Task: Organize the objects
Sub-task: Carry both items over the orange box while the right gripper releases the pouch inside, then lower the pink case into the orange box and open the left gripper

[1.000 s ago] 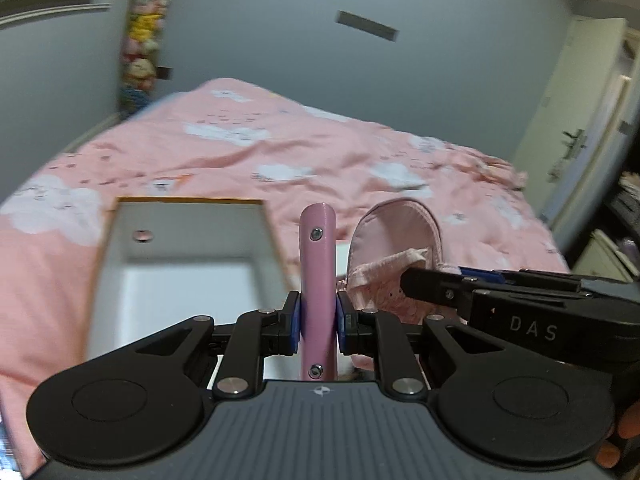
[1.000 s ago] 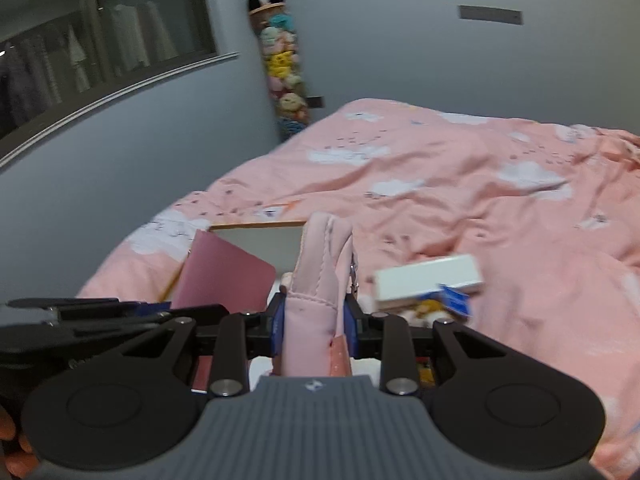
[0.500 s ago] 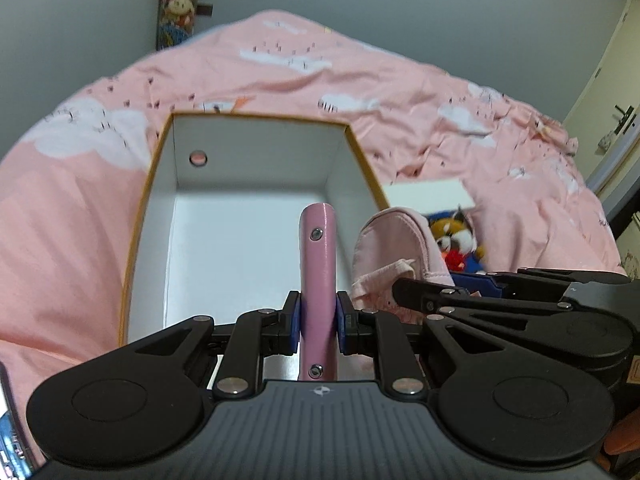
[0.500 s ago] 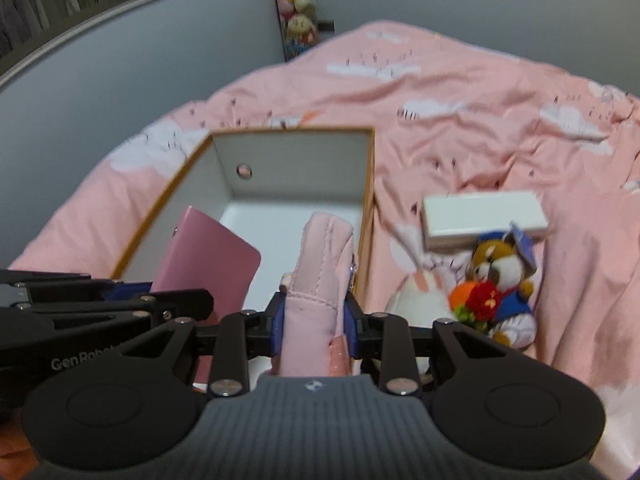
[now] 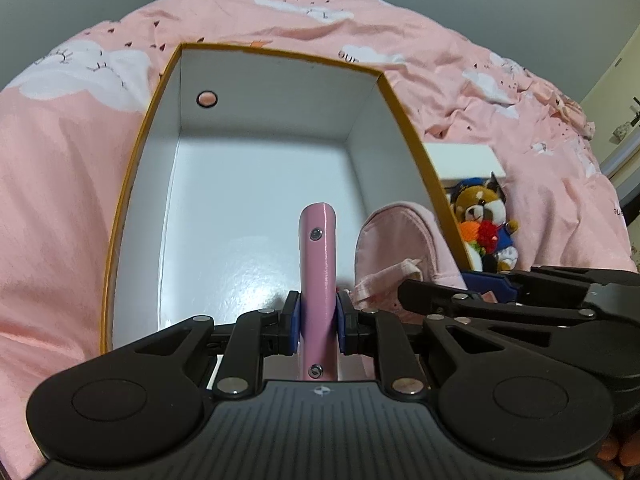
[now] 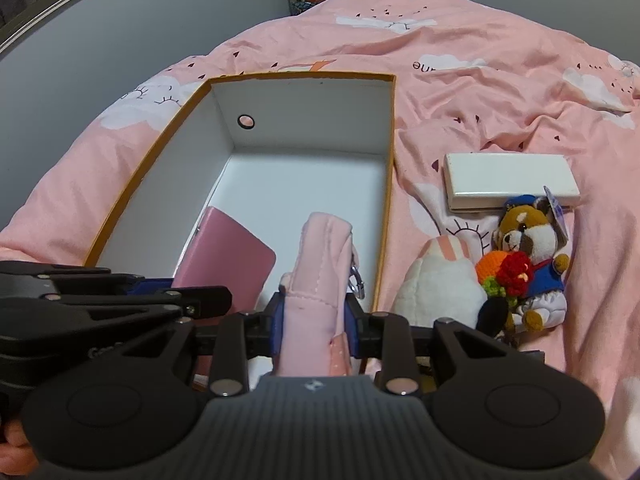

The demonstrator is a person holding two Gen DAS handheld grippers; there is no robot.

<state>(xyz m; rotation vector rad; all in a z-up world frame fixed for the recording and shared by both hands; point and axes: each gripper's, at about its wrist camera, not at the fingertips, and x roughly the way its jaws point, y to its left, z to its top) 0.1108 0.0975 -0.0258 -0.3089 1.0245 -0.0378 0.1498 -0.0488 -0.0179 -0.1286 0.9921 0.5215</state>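
My left gripper (image 5: 318, 326) is shut on a flat pink case (image 5: 318, 276), held on edge over the near end of an open white box with an orange rim (image 5: 280, 54). The case also shows in the right wrist view (image 6: 230, 258), inside the box (image 6: 304, 77). My right gripper (image 6: 314, 326) is shut on a soft pink fabric pouch (image 6: 320, 276) with a metal clasp, held over the box's near right corner. The pouch shows in the left wrist view (image 5: 400, 246), beside the case.
The box lies on a bed with a pink cloud-print cover (image 6: 500, 80). Right of the box lie a white flat box (image 6: 508, 180), a brown plush dog in blue (image 6: 528, 248) and a white plush rabbit (image 6: 440, 292). A grey wall runs on the left.
Both grippers have tilted down and moved forward over the box with the case and pouch still held. The box interior now fills the views.
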